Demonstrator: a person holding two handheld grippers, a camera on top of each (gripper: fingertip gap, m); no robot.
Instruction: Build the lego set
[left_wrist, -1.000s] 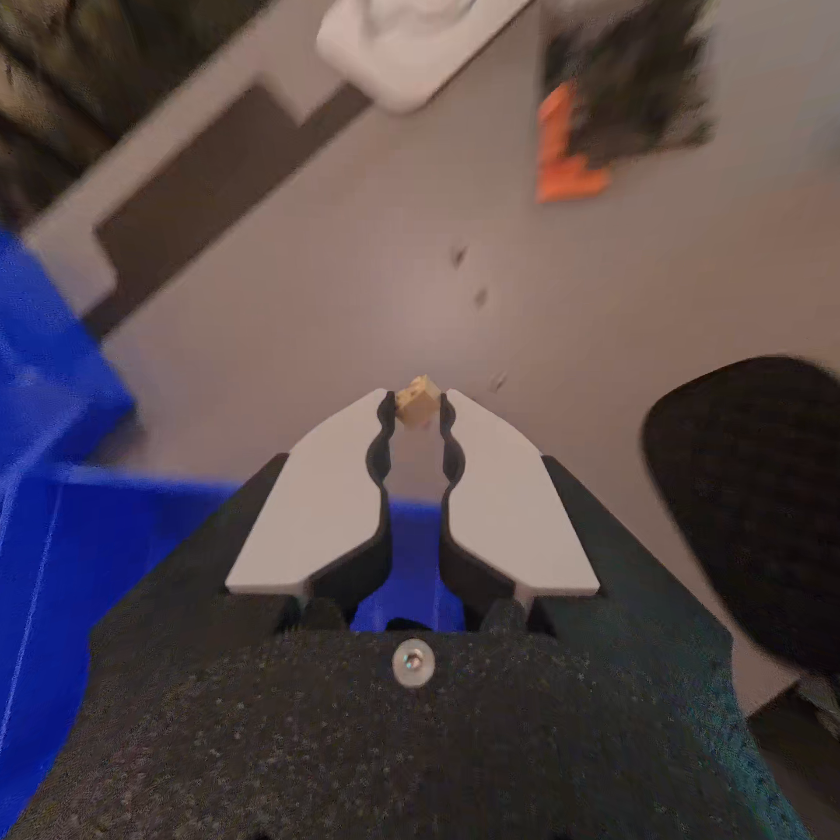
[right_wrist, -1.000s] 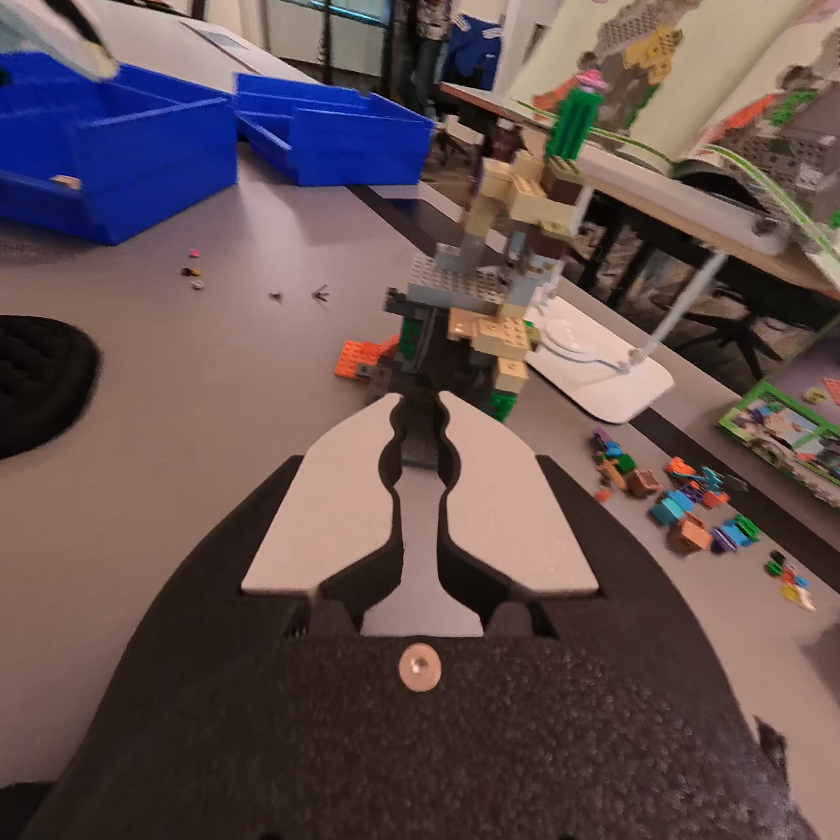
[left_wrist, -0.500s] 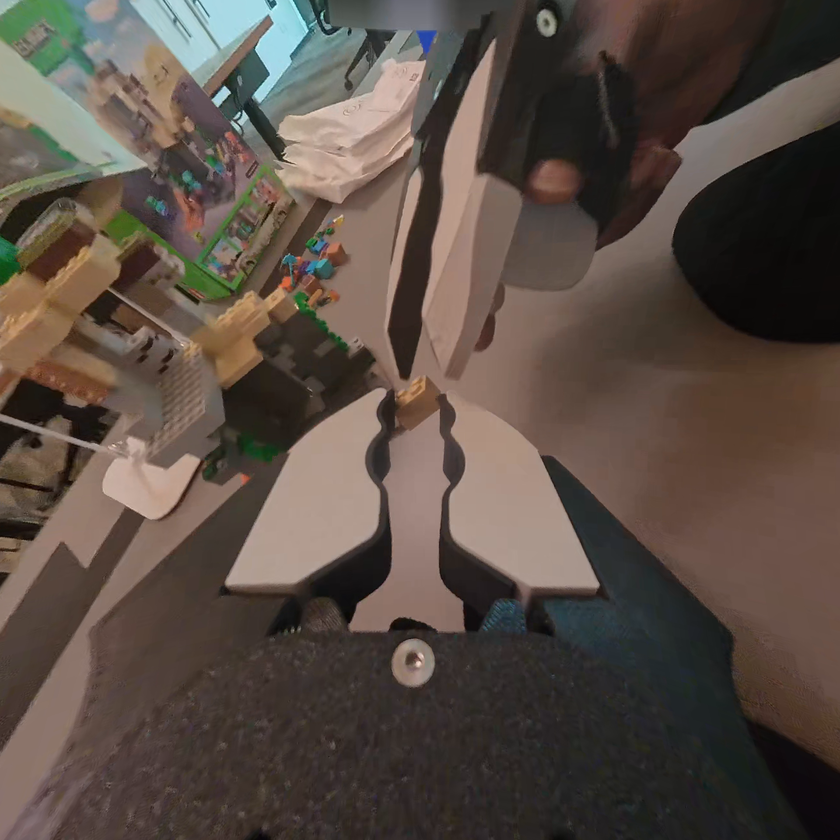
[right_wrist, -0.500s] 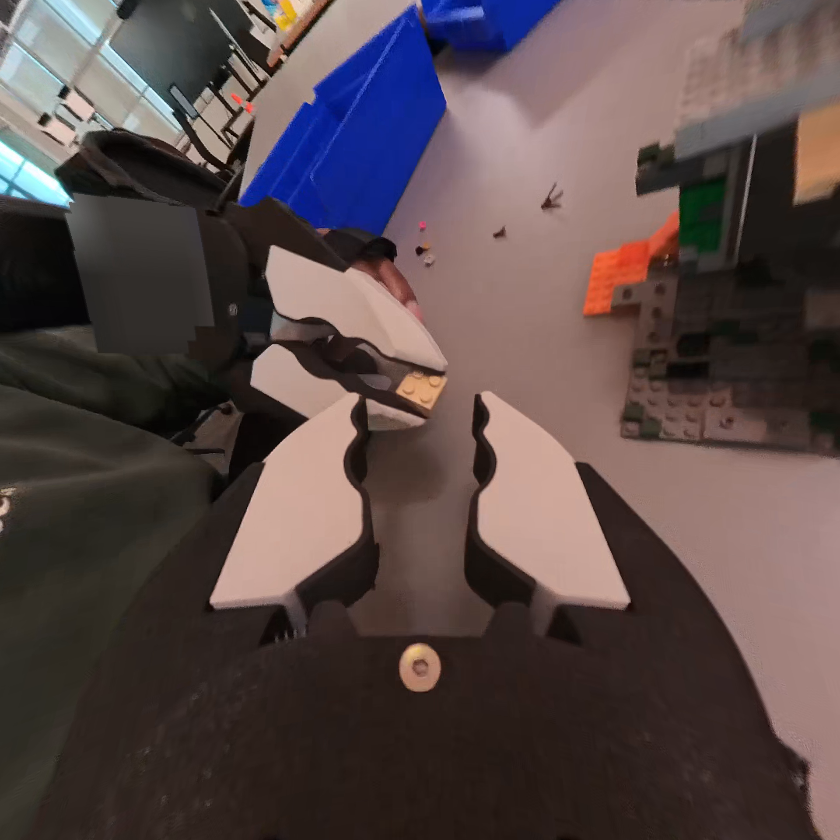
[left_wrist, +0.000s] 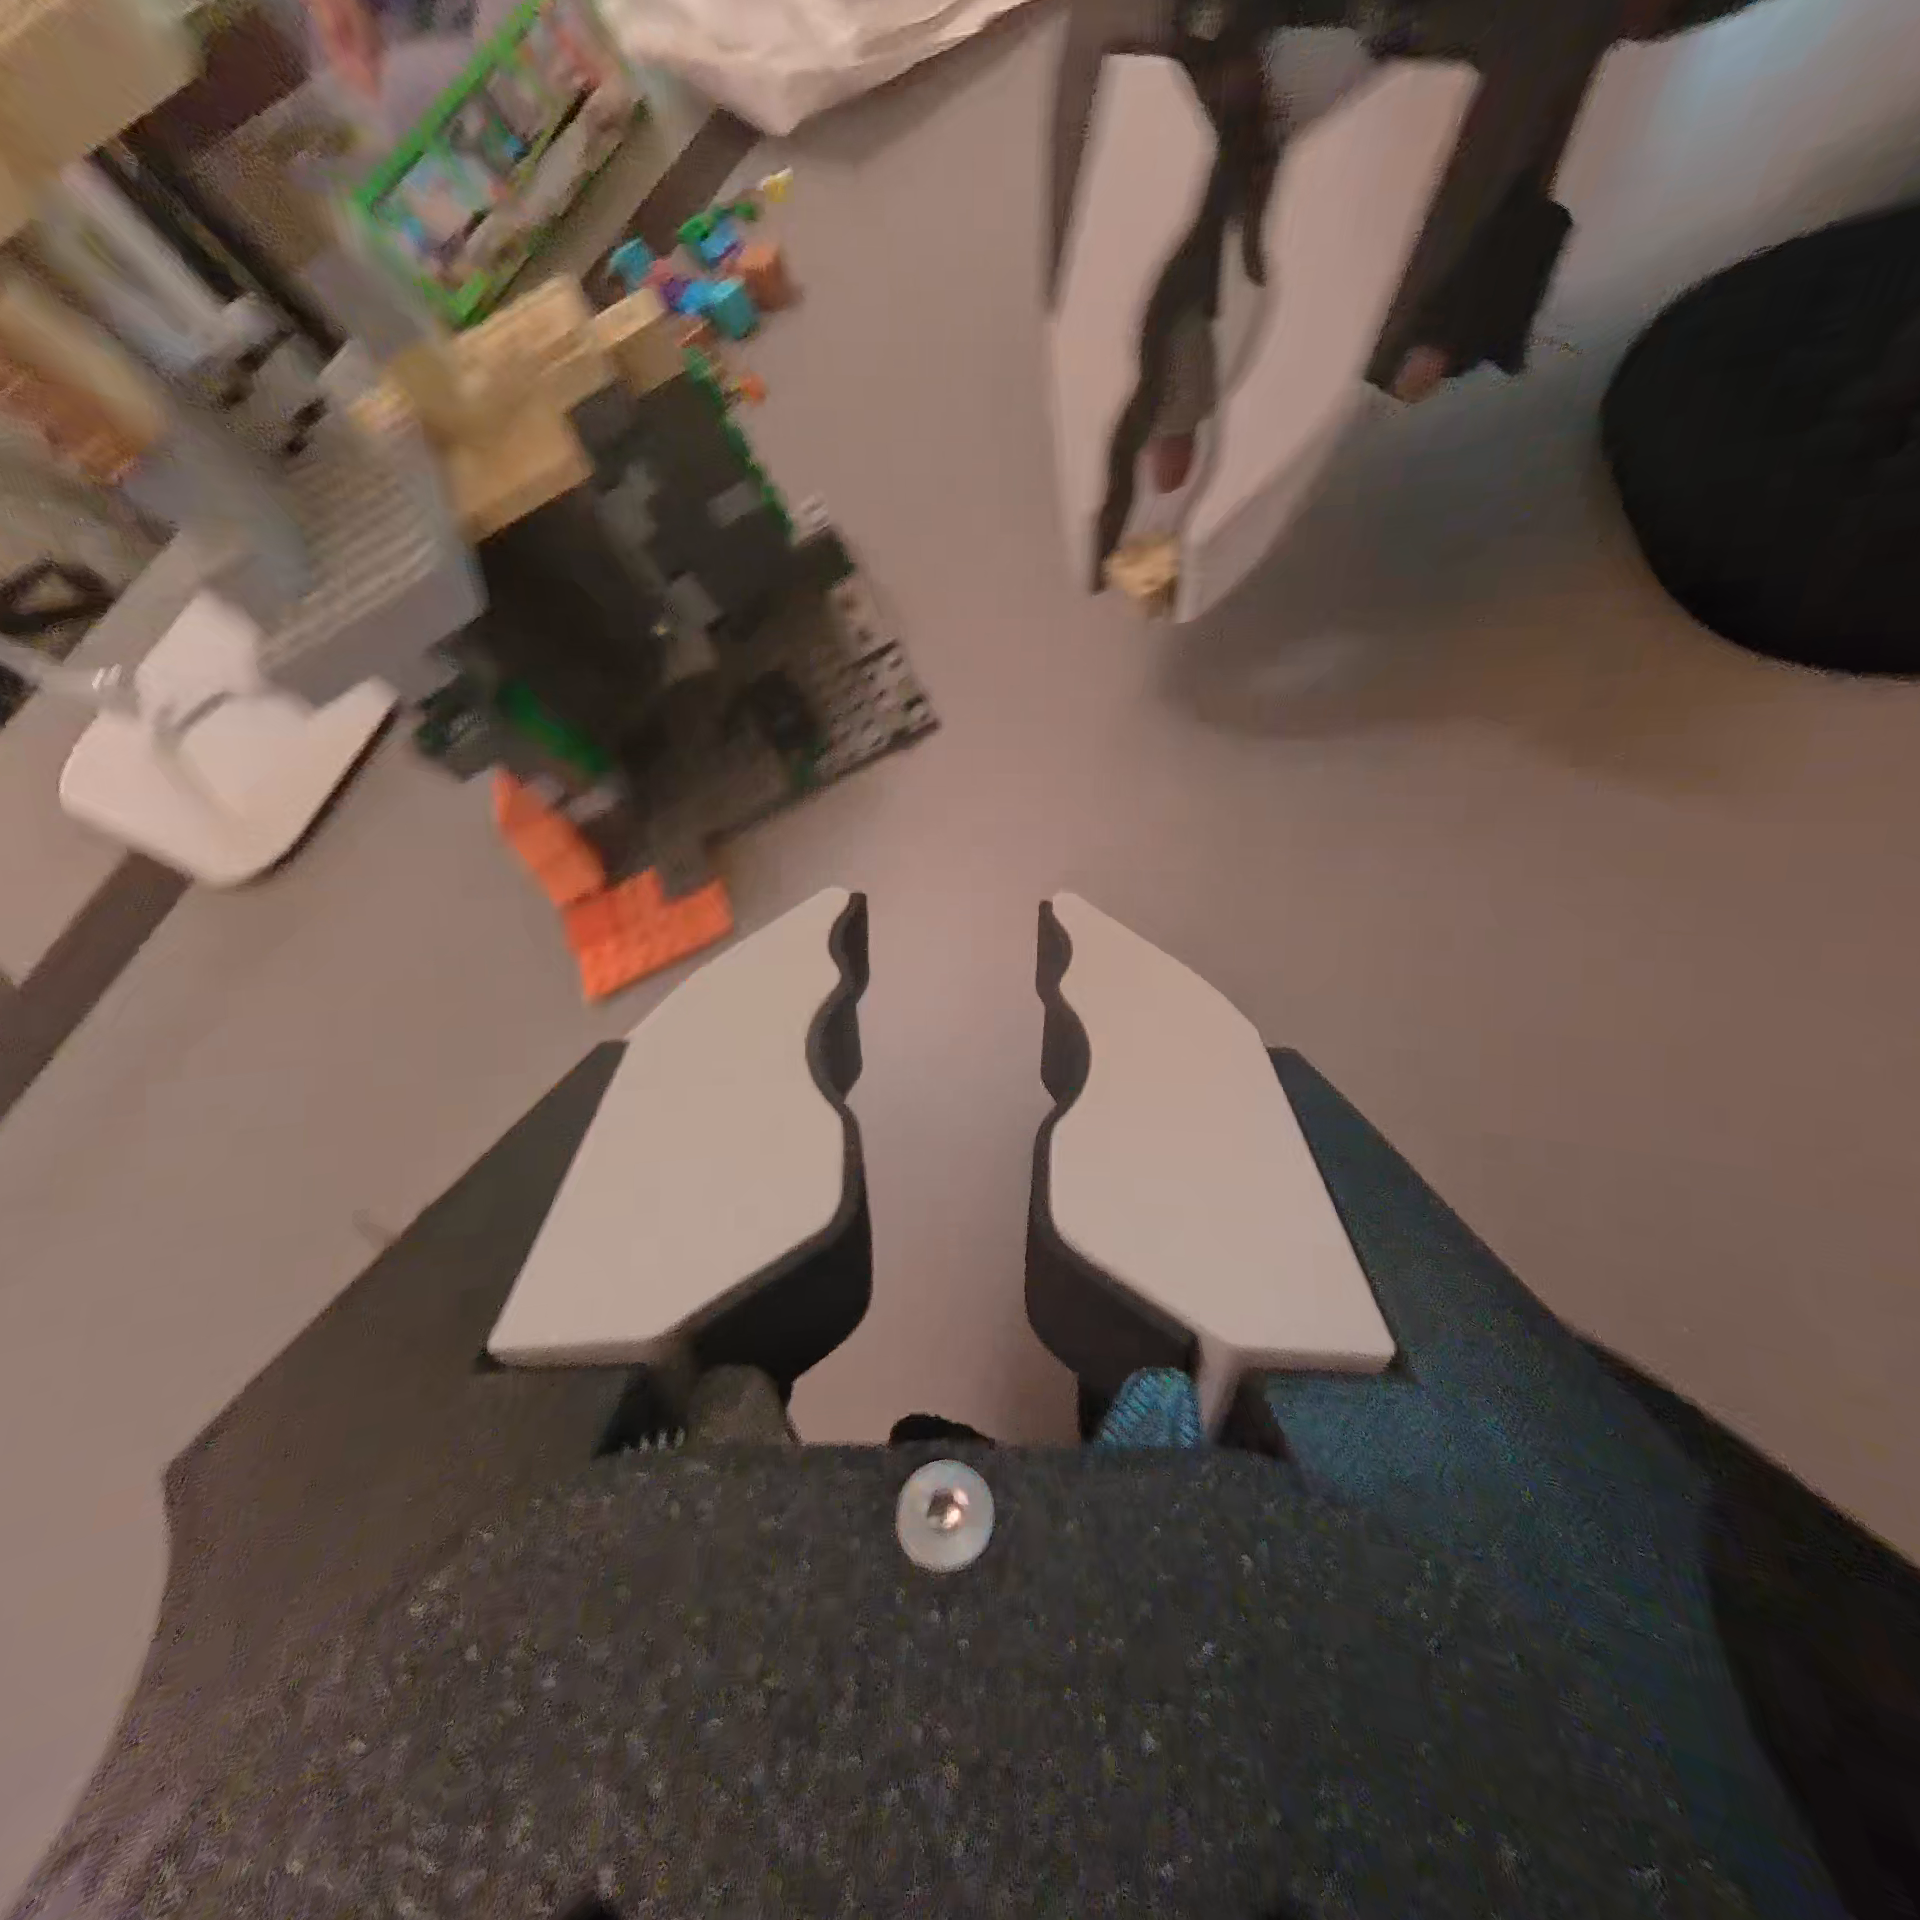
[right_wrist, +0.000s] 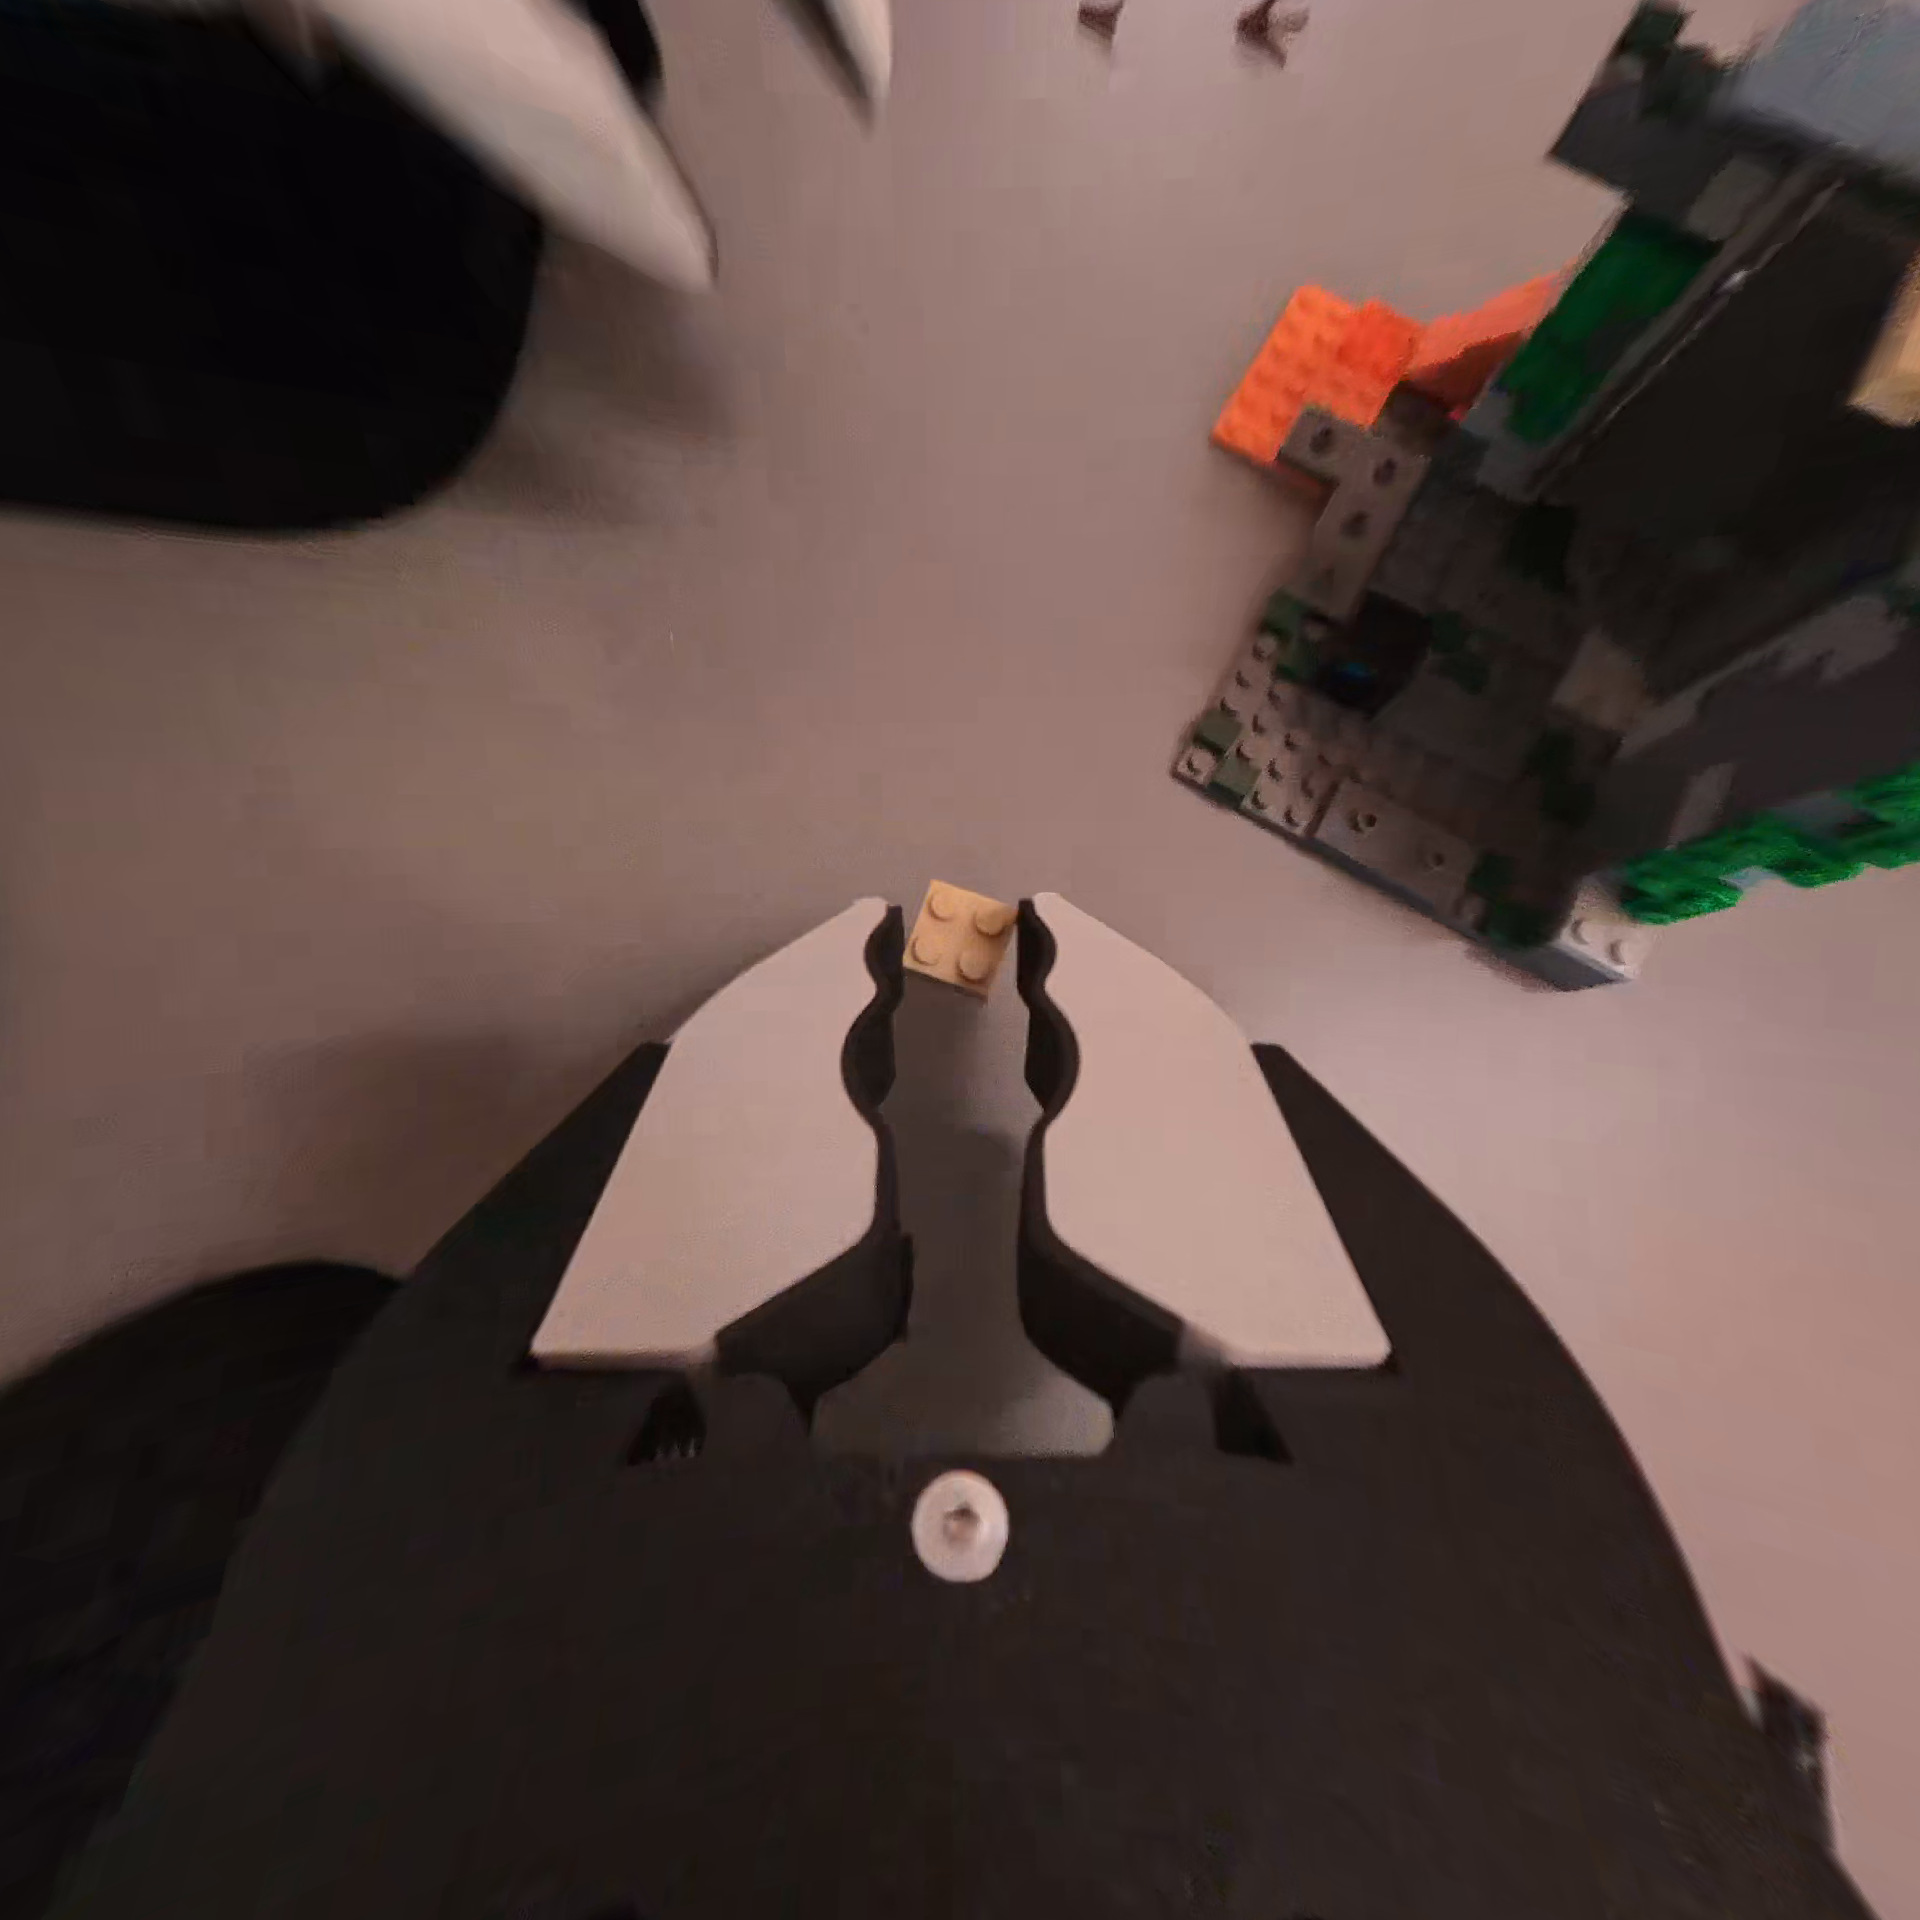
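My right gripper (right_wrist: 954, 912) is shut on a small tan 2x2 brick (right_wrist: 958, 938) held at its fingertips above the grey table. It also shows in the left wrist view (left_wrist: 1141, 597), far ahead, pointing down with the tan brick (left_wrist: 1140, 569) at its tips. My left gripper (left_wrist: 951, 914) is open and empty over bare table. The lego build (left_wrist: 665, 613), dark grey with green, tan and orange parts, stands ahead-left of the left gripper and at the right in the right wrist view (right_wrist: 1558, 623). The left gripper shows blurred at the top left of the right wrist view (right_wrist: 665, 135).
A black round pad (left_wrist: 1787, 468) lies at the right. A white stand base (left_wrist: 218, 769) sits left of the build. Loose coloured bricks (left_wrist: 717, 281) and a green-edged box (left_wrist: 488, 177) lie behind it. An orange plate (right_wrist: 1320, 364) juts from the build. Tip to tip, the grippers are about 11 centimeters apart. The orange plate (right_wrist: 1320, 364) lies around 12 centimeters away from my left fingertips. Seen from the left wrist view (left_wrist: 637, 933) as well.
The tan brick has passed from my left gripper to my right gripper. The left gripper has opened and drawn back; the right gripper has closed on the brick.
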